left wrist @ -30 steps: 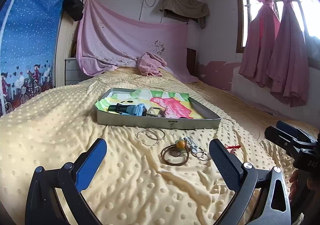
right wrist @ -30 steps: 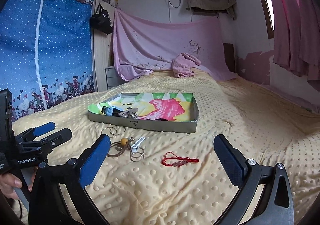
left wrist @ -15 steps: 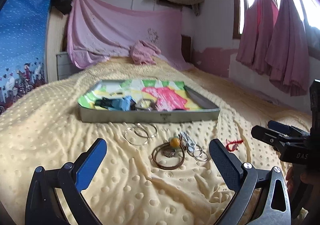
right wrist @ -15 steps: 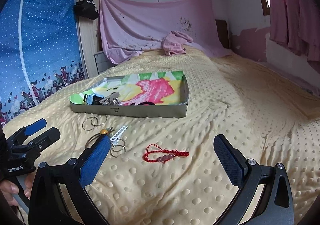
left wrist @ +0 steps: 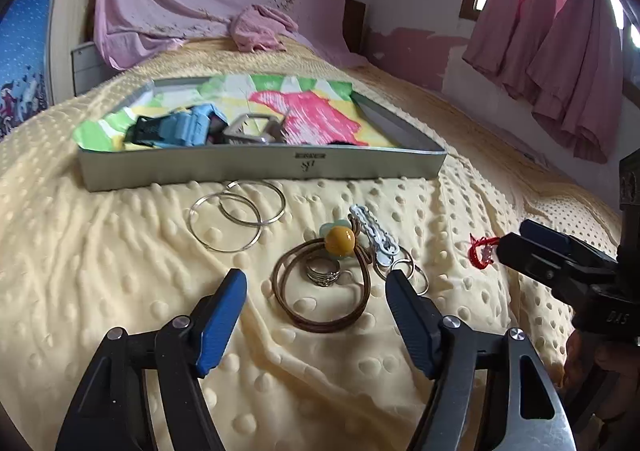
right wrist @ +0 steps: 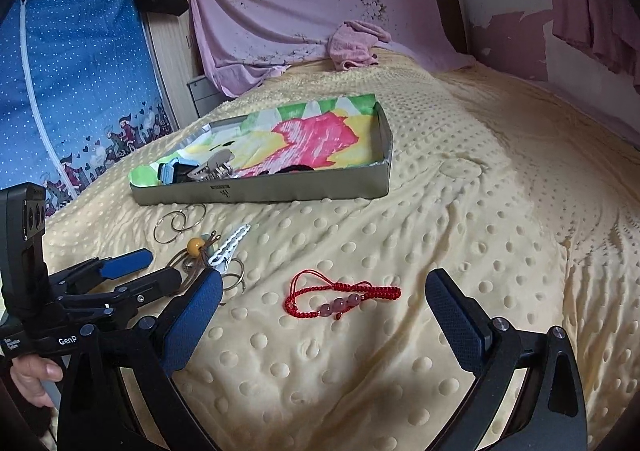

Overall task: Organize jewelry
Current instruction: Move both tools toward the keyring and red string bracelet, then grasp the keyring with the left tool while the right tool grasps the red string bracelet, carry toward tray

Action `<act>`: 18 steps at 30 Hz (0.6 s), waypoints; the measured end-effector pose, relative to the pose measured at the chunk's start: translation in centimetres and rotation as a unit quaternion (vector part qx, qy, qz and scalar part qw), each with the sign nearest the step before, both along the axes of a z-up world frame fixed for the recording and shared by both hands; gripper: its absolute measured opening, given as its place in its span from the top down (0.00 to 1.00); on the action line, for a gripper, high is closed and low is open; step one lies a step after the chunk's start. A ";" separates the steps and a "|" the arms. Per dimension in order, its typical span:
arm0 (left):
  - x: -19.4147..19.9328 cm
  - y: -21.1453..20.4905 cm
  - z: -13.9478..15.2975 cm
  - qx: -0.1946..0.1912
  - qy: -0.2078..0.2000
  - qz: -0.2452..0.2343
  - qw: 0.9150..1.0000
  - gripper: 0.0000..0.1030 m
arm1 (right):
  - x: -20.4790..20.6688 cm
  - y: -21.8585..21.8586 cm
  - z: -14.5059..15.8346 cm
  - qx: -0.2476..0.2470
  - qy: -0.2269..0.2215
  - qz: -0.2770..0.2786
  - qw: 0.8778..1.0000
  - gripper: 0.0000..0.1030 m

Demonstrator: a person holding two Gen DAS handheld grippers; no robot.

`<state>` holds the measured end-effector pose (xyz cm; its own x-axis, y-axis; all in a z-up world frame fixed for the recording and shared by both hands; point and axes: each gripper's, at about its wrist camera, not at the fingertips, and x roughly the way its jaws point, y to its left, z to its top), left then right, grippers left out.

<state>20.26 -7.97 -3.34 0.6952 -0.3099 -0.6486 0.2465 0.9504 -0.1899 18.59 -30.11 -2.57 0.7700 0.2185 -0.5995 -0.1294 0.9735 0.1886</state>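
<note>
Nearest us, left gripper (left wrist: pixel 316 287): jaws part open and just been closing, pads touching nothing. Between them lies the brown cord loop (left wrist: pixel 320 291) with a ring (left wrist: pixel 323 271) inside it and a yellow bead (left wrist: pixel 339 242) at its 12 o'clock.

Risk one: the loop is wider than it looks and lies flat on the dimpled blanket (left wrist: pixel 100 271). If the jaws shut too high they pinch air. Too low and they gather blanket along with cord. The ring sits loose inside and may get dragged or left behind.

At 2 o'clock from the loop, the white clip (left wrist: pixel 374 233) and small key rings (left wrist: pixel 406 271) lie just beside the right-hand pad. We could snag them and lift a tangle.

Right gripper (right wrist: pixel 324 315): jaws wide, nothing held. The red bracelet (right wrist: pixel 340 297) lies between them on the blanket. It is thin and limp, so a grip on one strand may let the beads swing, or slip on the lift.

Both grippers work close together. In the right view the left one stands at 9 o'clock, near enough to collide.

At 11 o'clock from the loop, two hoops (left wrist: pixel 236 215) overlap, apart from both grippers.

Farthest, the tray (left wrist: pixel 260 167) at 12 o'clock already holds a blue watch (left wrist: pixel 180 127) and a buckle (left wrist: pixel 256 129). A careless drop could land on them or miss the wall.
</note>
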 end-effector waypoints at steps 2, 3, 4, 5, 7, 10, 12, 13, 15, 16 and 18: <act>0.3 0.0 -0.5 0.001 0.014 0.001 1.000 0.32 | 0.6 0.2 -0.6 0.003 0.012 -0.001 1.000 0.12; 0.4 0.0 -0.7 0.001 0.016 0.002 1.000 0.32 | 0.8 0.2 -1.0 0.005 0.018 -0.001 1.000 0.15; 0.3 0.0 -0.8 0.000 0.017 0.003 1.000 0.34 | 1.0 0.2 -1.2 0.005 0.023 -0.001 1.000 0.17; 0.3 0.0 -0.8 0.000 0.017 0.004 1.000 0.34 | 1.2 0.3 -1.5 0.006 0.028 -0.001 1.000 0.18; 0.2 -0.1 -0.9 -0.001 0.017 0.003 1.000 0.39 | 1.5 0.6 -1.9 0.004 0.037 0.001 0.999 0.22; 0.3 -0.1 -1.0 -0.004 0.019 -0.001 1.000 0.49 | 1.9 1.0 -2.6 0.001 0.050 0.003 0.999 0.32; 0.1 -0.1 -1.1 -0.010 0.020 -0.008 1.000 0.56 | 2.1 1.4 -2.7 0.002 0.054 0.004 0.999 0.36; 0.0 -0.1 -1.1 -0.011 0.018 -0.008 1.000 0.59 | 2.1 1.5 -2.8 0.002 0.054 0.005 0.999 0.38; -0.2 -0.1 -1.1 -0.015 0.017 -0.010 1.000 0.65 | 2.2 1.9 -2.9 0.002 0.054 0.008 0.999 0.44; -0.3 0.0 -1.1 -0.016 0.016 -0.010 1.000 0.69 | 2.2 2.1 -2.9 0.001 0.054 0.010 0.999 0.45; -0.5 0.0 -1.1 -0.020 0.014 -0.009 1.000 0.76 | 2.3 2.4 -2.9 -0.003 0.053 0.013 0.998 0.48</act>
<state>19.72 -7.92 -4.42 0.6706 -0.3479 -0.6552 0.2568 0.9375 -0.2349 20.87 -27.72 -5.46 0.6961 0.2339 -0.6788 -0.1335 0.9711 0.1977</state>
